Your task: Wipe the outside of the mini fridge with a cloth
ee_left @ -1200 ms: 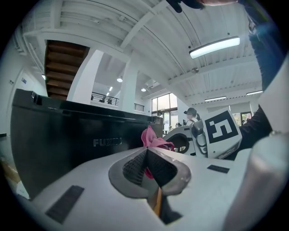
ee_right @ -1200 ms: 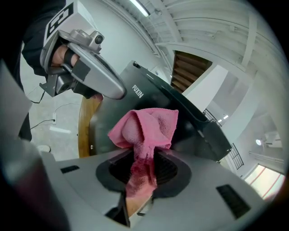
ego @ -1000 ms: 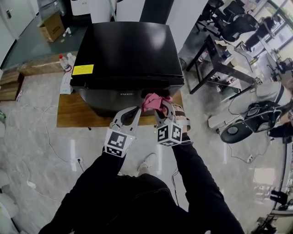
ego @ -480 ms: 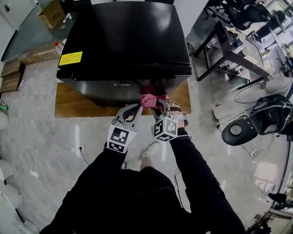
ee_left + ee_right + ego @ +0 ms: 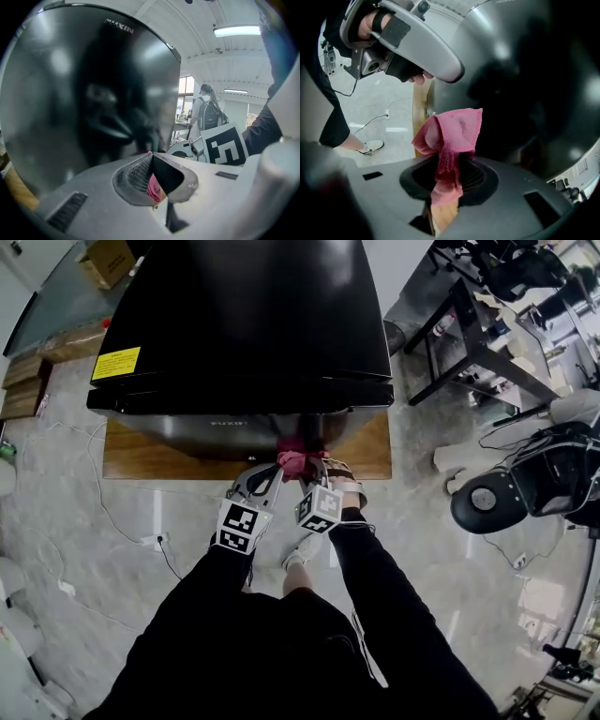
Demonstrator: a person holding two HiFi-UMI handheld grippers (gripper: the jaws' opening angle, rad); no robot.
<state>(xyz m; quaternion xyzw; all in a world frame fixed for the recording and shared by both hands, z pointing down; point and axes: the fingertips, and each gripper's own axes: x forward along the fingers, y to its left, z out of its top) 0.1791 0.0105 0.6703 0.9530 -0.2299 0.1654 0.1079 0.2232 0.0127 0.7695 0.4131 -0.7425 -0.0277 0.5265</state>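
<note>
While the right gripper clamps the pink cloth by the mini fridge on its wooden platform, the left gripper is closed, empty

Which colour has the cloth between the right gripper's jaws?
The cloth is pink; the right gripper view shows it best.

Low wood platform on floor w/ blk mini fridge directly on top.

Black sleeves; grey left claw, right claw
</note>
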